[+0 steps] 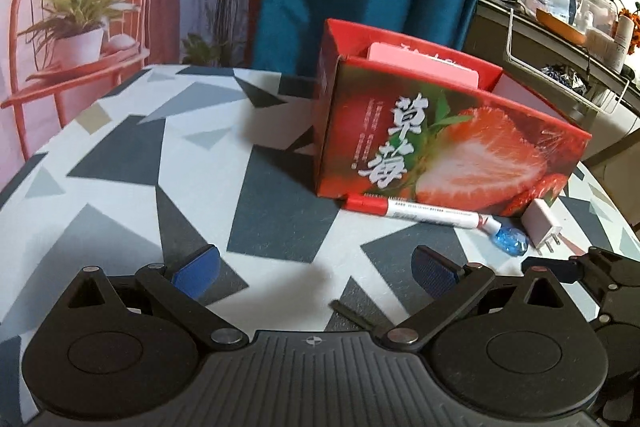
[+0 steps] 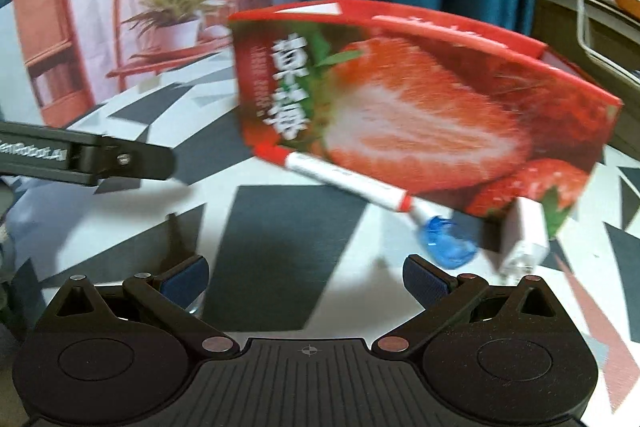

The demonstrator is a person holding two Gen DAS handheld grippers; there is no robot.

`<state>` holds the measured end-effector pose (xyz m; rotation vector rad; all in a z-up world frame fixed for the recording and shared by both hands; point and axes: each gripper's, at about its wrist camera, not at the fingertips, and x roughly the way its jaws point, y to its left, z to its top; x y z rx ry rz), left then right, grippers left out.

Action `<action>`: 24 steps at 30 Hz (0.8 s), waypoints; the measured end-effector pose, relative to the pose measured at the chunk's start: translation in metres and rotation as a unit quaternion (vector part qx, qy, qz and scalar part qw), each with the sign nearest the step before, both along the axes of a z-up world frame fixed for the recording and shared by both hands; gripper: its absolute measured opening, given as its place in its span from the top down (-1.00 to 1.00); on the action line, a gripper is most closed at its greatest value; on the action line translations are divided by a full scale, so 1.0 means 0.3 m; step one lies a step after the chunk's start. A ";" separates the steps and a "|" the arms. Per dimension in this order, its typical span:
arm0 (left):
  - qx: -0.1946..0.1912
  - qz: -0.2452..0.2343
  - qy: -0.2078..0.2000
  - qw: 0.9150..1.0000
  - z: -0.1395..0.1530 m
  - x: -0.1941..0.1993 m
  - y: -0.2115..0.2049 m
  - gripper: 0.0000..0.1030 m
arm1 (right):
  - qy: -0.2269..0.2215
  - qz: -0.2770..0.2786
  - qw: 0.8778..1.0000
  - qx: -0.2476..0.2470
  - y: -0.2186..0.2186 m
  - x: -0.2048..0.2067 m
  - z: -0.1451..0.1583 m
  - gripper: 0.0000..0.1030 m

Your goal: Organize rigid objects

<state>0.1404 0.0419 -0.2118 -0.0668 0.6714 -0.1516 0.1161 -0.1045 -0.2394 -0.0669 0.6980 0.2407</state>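
Right wrist view shows the right gripper (image 2: 306,281) spread wide and empty, hovering low over the patterned table (image 2: 280,227), its blue pads (image 2: 424,281) apart with nothing between them. Just ahead and to its right lie three loose items along the foot of the strawberry box (image 2: 400,115): a red-and-white marker (image 2: 340,179) lying lengthwise against the box's front, a blue clear piece (image 2: 448,239) at the marker's tip, and a white charger plug (image 2: 524,239) standing just beside the box's right corner. The blue piece is the nearest to the right gripper, off its right finger; the marker sits a little farther, angled across the line of approach. The picture is blurred, so finer detail cannot be told.

Left wrist view has the left gripper (image 1: 314,267) likewise spread and holding nothing, set back from the box with bare table between its fingers. From here the marker (image 1: 416,213), the blue piece (image 1: 510,239) and the plug (image 1: 540,227) lie ahead and well to the right, while the box (image 1: 440,147) stands open-topped with a pink card (image 1: 420,67) inside.

Judging by the layout, the step in hand is a first pickup, probably the marker, for dropping into the box. Doing it well likely means turning the fingers across the marker's barrel, not along it, gripping near its middle so that it stays level, and coming down clear of the box wall, which leaves little room behind it.
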 end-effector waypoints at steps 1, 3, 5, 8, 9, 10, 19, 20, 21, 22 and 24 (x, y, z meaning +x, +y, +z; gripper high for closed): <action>-0.001 -0.001 0.002 1.000 -0.007 -0.001 0.001 -0.94 | 0.001 0.007 1.000 -0.002 0.011 -0.003 -0.004 -0.99; 0.000 -0.004 0.008 1.000 -0.017 0.002 -0.003 -0.87 | 0.003 0.019 1.000 -0.009 0.016 -0.008 -0.010 -0.99; 0.000 -0.007 0.013 1.000 -0.026 0.005 -0.011 -0.87 | 0.004 0.024 0.999 -0.024 0.026 -0.010 -0.012 -0.99; 0.003 -0.010 0.016 1.000 -0.038 0.004 -0.021 -0.86 | 0.009 0.018 0.999 -0.029 0.018 -0.008 -0.020 -0.99; 0.004 -0.012 0.016 1.000 -0.040 0.003 -0.023 -0.86 | 0.010 0.014 1.000 -0.026 0.011 -0.006 -0.021 -0.99; 0.005 -0.013 0.016 1.000 -0.043 0.002 -0.025 -0.86 | 0.011 0.010 1.000 -0.025 0.005 -0.003 -0.024 -0.99; 0.007 -0.015 0.023 1.000 -0.052 0.000 -0.030 -0.85 | 0.014 -0.025 0.999 -0.026 -0.031 0.017 -0.035 -0.98; 0.006 -0.015 0.023 1.000 -0.053 0.000 -0.030 -0.85 | 0.015 -0.033 0.999 -0.025 -0.038 0.019 -0.036 -0.97; 0.006 -0.015 0.023 1.000 -0.052 0.001 -0.030 -0.85 | 0.015 -0.042 0.999 -0.026 -0.047 0.021 -0.036 -0.97; 0.006 -0.015 0.023 1.000 -0.053 0.000 -0.029 -0.85 | 0.014 -0.050 0.998 -0.027 -0.053 0.025 -0.038 -0.97; 0.005 -0.014 0.024 1.000 -0.054 -0.001 -0.029 -0.85 | 0.013 -0.066 0.997 -0.032 -0.066 0.027 -0.040 -0.97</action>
